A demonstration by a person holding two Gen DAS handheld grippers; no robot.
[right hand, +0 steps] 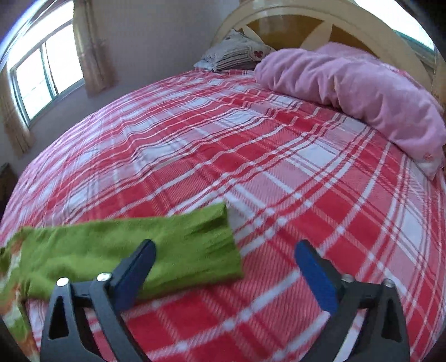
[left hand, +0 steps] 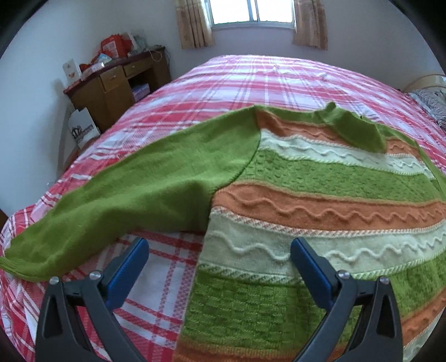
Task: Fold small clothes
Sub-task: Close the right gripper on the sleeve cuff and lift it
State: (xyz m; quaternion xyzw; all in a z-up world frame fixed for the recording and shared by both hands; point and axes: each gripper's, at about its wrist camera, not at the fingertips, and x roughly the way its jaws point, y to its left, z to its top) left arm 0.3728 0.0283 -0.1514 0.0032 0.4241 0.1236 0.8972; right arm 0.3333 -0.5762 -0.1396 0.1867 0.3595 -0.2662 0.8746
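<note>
We are spreading a green, orange and cream striped knit sweater (left hand: 320, 195) flat on the plaid bed (left hand: 251, 75), one green sleeve (left hand: 133, 195) stretching outward; both left tongs (left hand: 220, 250) and right tongs (right hand: 225, 250) are gaping wide, gripping nothing.

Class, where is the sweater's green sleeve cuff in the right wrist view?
The cuff lies flat on the plaid bedspread, lower left of centre, just beyond the left finger of the open right gripper.

The right gripper (right hand: 224, 261) hangs over a red plaid bedspread (right hand: 251, 167), jaws wide with nothing between them. A green sleeve (right hand: 172, 247) lies flat under its left finger. A pink quilt (right hand: 362, 94) and a pillow (right hand: 234, 54) sit by the headboard (right hand: 362, 25).
</note>
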